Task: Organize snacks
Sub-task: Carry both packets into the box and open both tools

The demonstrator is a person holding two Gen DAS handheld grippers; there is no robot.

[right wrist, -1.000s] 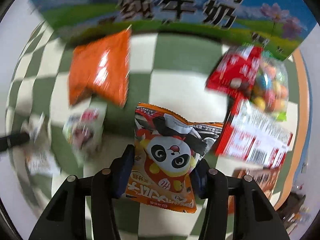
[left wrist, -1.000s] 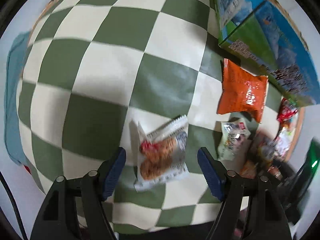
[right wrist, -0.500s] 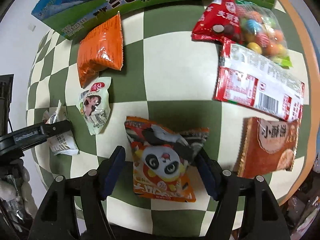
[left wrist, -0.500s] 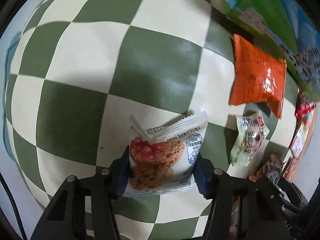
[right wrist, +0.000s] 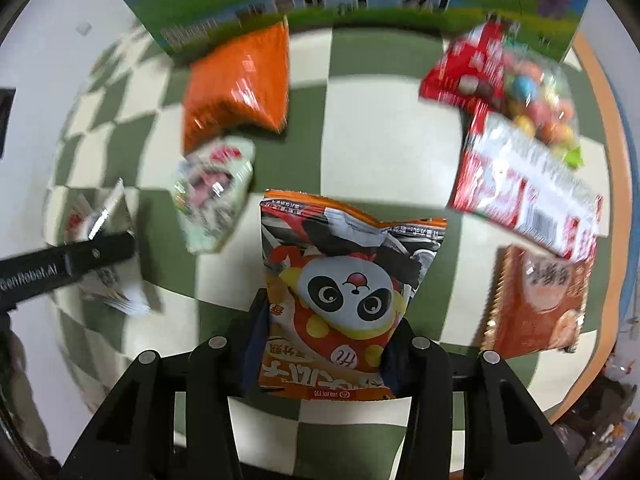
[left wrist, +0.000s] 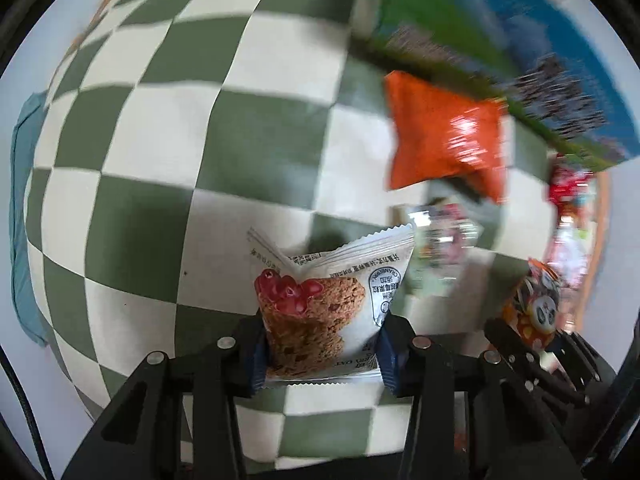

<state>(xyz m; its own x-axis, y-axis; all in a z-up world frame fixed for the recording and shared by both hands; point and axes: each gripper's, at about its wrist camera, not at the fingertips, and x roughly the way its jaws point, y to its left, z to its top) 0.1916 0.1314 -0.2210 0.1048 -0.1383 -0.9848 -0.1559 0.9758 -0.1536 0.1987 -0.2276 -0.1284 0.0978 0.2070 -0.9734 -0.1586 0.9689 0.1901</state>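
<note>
1. A green-and-white checked cloth (left wrist: pixel 168 128) covers the table; a blue-and-green box (right wrist: pixel 360 4) stands along its far edge.
2. The left gripper (left wrist: pixel 322 350) is closing, pinching a white cookie packet (left wrist: pixel 332 300); the right gripper (right wrist: pixel 326 344) is closing, pinching a panda snack bag (right wrist: pixel 344 288).
3. Both views show the orange bag (right wrist: pixel 240 88) beside the box; only the right view shows the candy bag (right wrist: pixel 532 92) and brown packet (right wrist: pixel 540 304) clearly.
</note>
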